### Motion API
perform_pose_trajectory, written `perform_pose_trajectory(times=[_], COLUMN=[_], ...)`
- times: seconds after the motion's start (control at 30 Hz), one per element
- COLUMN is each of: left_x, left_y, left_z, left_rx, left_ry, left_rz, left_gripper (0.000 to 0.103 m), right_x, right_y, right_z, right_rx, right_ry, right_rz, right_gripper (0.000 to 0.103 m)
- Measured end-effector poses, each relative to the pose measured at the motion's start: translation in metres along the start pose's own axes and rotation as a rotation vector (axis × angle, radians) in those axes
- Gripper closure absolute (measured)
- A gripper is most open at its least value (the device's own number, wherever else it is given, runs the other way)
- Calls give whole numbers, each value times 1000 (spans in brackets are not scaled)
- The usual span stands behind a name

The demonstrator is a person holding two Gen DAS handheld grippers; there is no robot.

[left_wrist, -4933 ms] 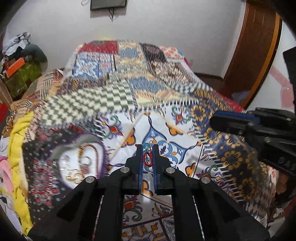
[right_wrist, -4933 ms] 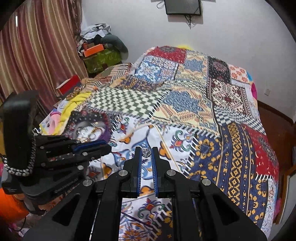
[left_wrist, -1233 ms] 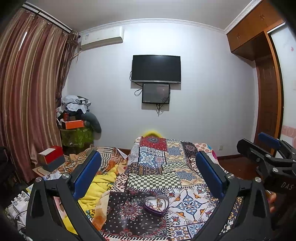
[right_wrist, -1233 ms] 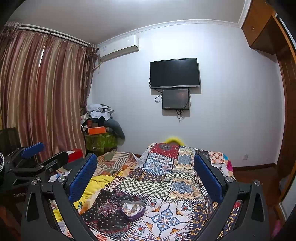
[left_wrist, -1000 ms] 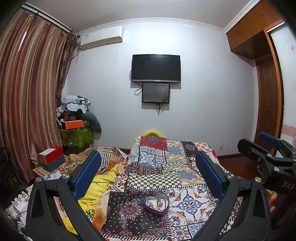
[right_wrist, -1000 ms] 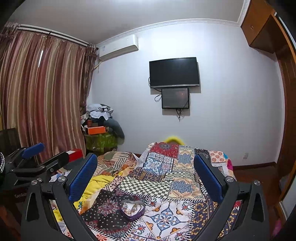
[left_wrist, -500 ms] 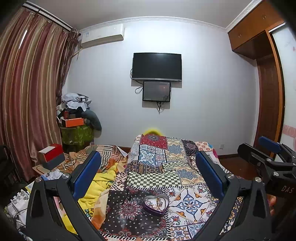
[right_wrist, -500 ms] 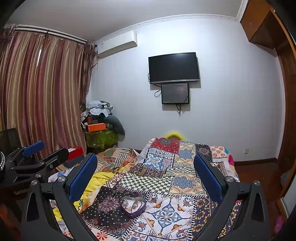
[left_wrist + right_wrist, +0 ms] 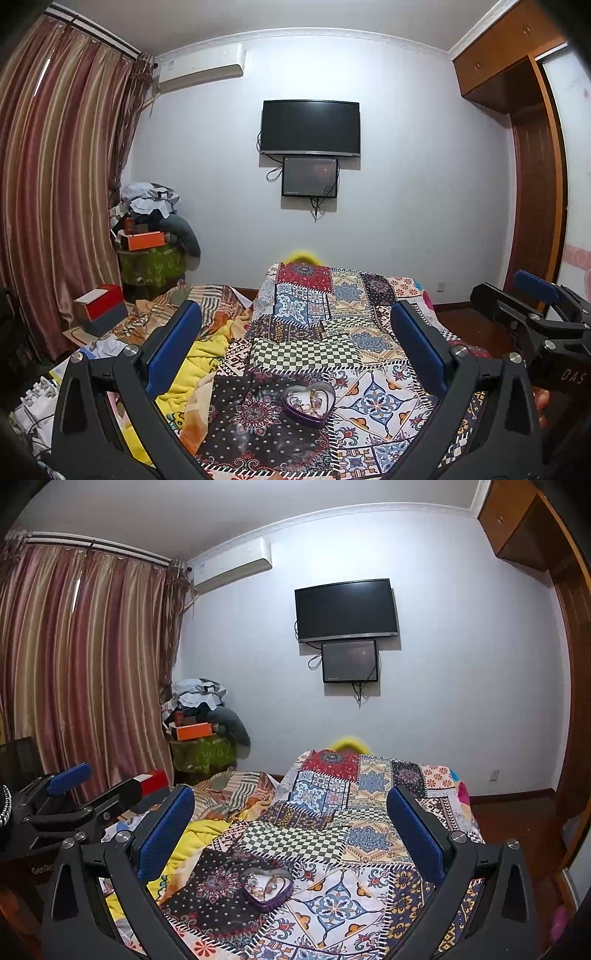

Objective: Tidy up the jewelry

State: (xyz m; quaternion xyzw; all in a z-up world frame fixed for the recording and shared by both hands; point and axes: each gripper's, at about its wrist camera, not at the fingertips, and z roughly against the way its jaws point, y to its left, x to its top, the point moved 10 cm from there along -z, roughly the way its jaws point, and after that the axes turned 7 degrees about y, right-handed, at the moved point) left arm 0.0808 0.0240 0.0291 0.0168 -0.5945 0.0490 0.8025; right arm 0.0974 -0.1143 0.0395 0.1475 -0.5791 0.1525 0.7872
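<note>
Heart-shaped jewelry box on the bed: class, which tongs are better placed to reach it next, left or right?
Neither clearly. The heart-shaped box sits between the open left tongs; the open right tongs frame it slightly left of centre. Left has a marginal edge.

A pale wall [image 9: 406,184] faces me, with a dark television [image 9: 310,127] mounted on it and a smaller screen [image 9: 309,176] just beneath. An air conditioner [image 9: 201,68] hangs high to the left, next to striped reddish curtains [image 9: 62,184]. A patchwork bedspread [image 9: 325,325] covers the bed. Wooden cabinets [image 9: 509,55] fill the upper right corner. Clothes and boxes pile up [image 9: 151,221] in the left corner, beside the curtains.
</note>
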Motion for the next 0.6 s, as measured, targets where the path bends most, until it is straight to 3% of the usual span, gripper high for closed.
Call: perform_pose_trajectory(times=[0.6], left_x=[0], left_y=[-3], left_z=[-1], left_rx=[-2], left_ry=[-4], left_rz=[-9], left_gripper=[0], right_x=[-1], right_y=[-2], right_z=[-2], right_rx=[-1], right_ry=[9], right_rz=[-6], right_gripper=[0])
